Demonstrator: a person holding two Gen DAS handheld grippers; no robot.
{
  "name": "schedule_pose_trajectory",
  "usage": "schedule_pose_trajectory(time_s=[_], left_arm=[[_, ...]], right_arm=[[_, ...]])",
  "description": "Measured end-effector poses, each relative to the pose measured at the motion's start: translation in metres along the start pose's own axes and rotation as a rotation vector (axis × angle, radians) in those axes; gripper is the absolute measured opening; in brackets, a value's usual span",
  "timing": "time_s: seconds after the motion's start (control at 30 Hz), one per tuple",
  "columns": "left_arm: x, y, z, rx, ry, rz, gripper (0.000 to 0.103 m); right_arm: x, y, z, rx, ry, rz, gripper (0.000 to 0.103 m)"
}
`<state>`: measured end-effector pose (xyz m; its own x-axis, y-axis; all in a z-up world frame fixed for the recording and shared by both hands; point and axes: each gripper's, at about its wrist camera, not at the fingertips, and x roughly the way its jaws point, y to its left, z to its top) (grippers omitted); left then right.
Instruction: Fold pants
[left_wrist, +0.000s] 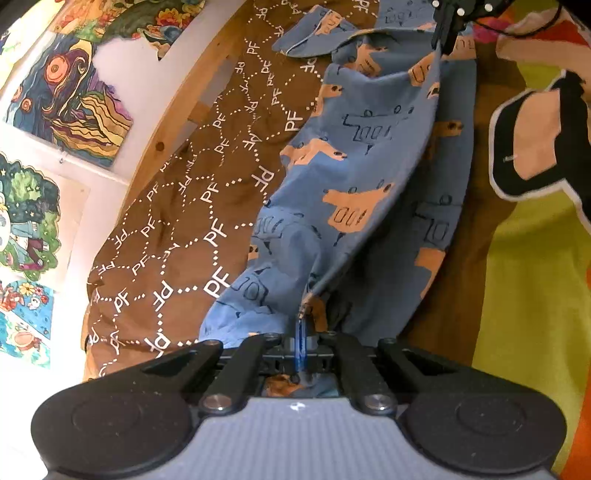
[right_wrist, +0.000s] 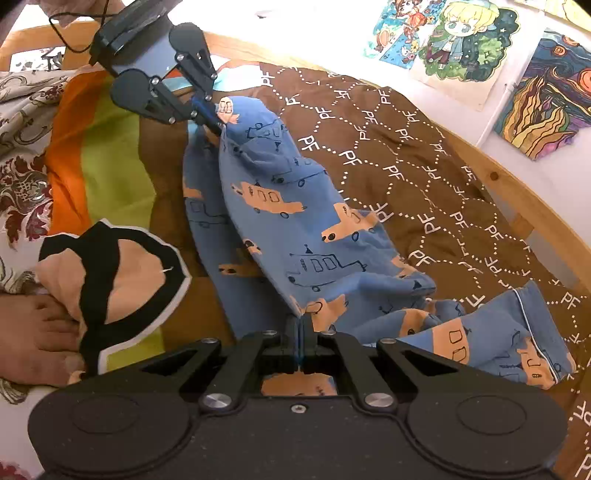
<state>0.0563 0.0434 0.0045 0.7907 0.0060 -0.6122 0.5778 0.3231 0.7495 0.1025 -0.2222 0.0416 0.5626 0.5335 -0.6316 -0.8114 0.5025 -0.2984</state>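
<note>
Left wrist view: blue car-print pants ran from my left gripper toward 1 o'clock, long axis taut up to my right gripper. My jaws were pinched together on a fabric edge.

Right wrist view: pants stretched toward 11 o'clock over the brown PF bedspread. My right gripper was clamped on cloth; loose leg lay at 3 o'clock.

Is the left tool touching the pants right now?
Touching. In the left wrist view the left tool is shut on a pinched fold of the pants; the right wrist view shows the same grip.
</note>
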Motion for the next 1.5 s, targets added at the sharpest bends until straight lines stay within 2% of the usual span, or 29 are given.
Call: schedule_pose_trajectory(time_s=[0.17,0.37,0.5,0.77,0.87,0.93,0.97,1.03,1.1,1.17,1.23,1.27,1.33,1.37,1.43,1.5], left_arm=[[0.008,-0.016,-0.003,0.056,0.023,-0.015,0.001],[0.003,-0.019,-0.005,0.045,0.024,-0.059,0.001],[0.004,-0.023,-0.007,0.056,0.027,-0.063,0.001],[0.006,-0.023,-0.008,0.019,0.041,-0.093,0.0],[0.008,-0.026,-0.009,-0.006,0.048,-0.077,0.003],[0.005,-0.021,-0.007,-0.063,0.045,-0.085,0.009],[0.003,-0.017,-0.007,-0.1,0.043,-0.094,0.012],[-0.003,-0.008,-0.005,-0.181,0.04,-0.099,0.028],[-0.012,0.005,-0.006,-0.304,0.039,-0.088,0.035],[-0.015,0.02,-0.009,-0.442,0.051,-0.074,0.035],[-0.015,0.034,-0.012,-0.554,0.073,-0.023,0.035],[-0.014,0.04,-0.011,-0.604,0.079,0.012,0.035],[-0.013,0.05,-0.006,-0.677,0.083,0.082,0.038],[-0.012,0.053,-0.001,-0.691,0.063,0.088,0.042],[-0.009,0.054,0.016,-0.701,0.016,0.074,0.07],[-0.006,0.051,0.036,-0.704,-0.056,0.02,0.077]], right_arm=[[0.005,0.009,-0.005,0.015,0.022,-0.002,0.0],[0.002,0.015,-0.005,0.008,0.019,-0.006,0.0],[0.003,0.016,-0.008,0.026,0.024,-0.005,0.0],[0.005,0.017,-0.012,0.038,0.031,-0.005,0.0],[0.011,0.017,-0.014,0.062,0.054,0.003,0.002],[0.009,0.016,-0.013,0.103,0.047,-0.006,0.017],[0.006,0.016,-0.013,0.12,0.037,-0.016,0.022],[-0.001,0.016,-0.01,0.153,0.02,-0.041,0.042],[-0.007,0.015,-0.008,0.191,0.005,-0.07,0.054],[-0.012,0.013,-0.005,0.216,-0.013,-0.111,0.062],[-0.015,0.008,-0.002,0.239,-0.031,-0.158,0.073],[-0.017,0.005,-0.002,0.253,-0.043,-0.176,0.075],[-0.018,-0.002,-0.004,0.286,-0.057,-0.218,0.084],[-0.018,-0.006,-0.006,0.306,-0.06,-0.253,0.088],[-0.019,-0.013,-0.014,0.351,-0.055,-0.312,0.097],[-0.021,-0.023,-0.02,0.403,-0.044,-0.353,0.097]])
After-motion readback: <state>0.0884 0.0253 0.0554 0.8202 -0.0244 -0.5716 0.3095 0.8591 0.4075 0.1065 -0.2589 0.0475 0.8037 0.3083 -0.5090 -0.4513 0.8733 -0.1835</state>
